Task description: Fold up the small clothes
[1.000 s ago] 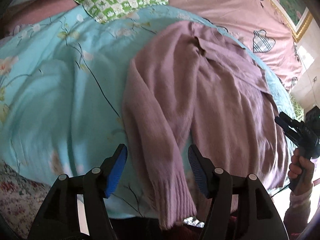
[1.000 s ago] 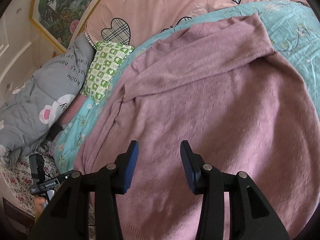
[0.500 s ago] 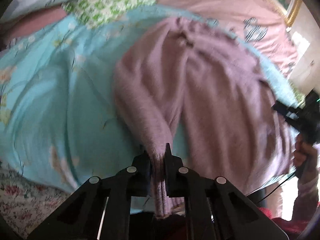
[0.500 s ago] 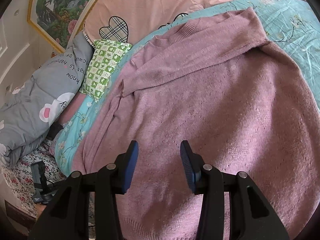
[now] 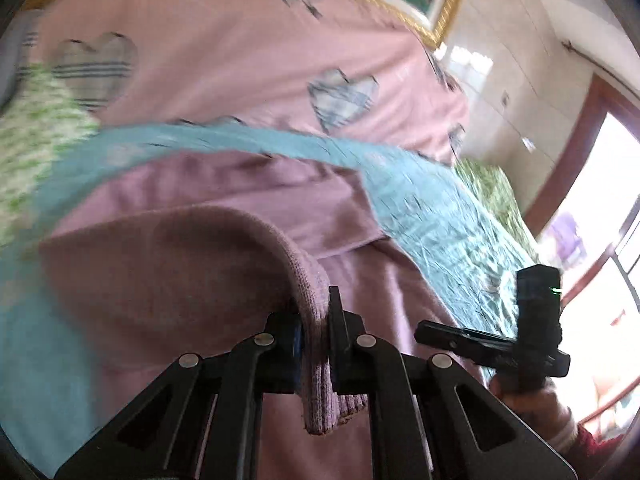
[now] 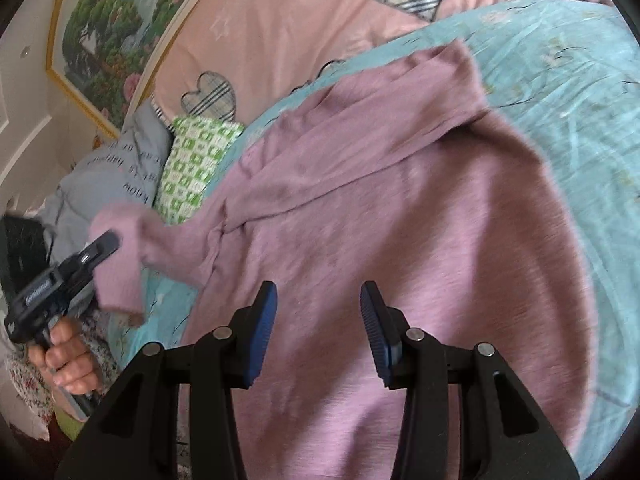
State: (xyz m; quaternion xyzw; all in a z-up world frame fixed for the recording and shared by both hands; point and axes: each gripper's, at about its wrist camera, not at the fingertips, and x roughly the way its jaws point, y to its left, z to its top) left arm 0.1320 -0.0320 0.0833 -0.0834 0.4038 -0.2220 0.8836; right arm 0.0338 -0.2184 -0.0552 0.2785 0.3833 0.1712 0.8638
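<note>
The mauve sweater [image 6: 400, 240] lay neck-far along the teal quilt [image 6: 580, 100]. The left gripper [image 5: 314, 320] pinched its sleeve cuff [image 5: 324, 392]; the right gripper [image 6: 318, 312] hovered half-spread, empty. Only the right view showed the sleeve lifted leftward.

A second ago the left gripper [image 5: 314, 320] stood open around the sweater's [image 6: 400, 240] left sleeve [image 5: 224, 264], which lay flat along the body. It has since clamped onto the ribbed cuff [image 5: 320, 392], lifted it off the blue quilt [image 6: 560, 92], and swung it rightward over the sweater. The right gripper [image 6: 318, 328] has shifted slightly nearer the sweater's right side.
</note>
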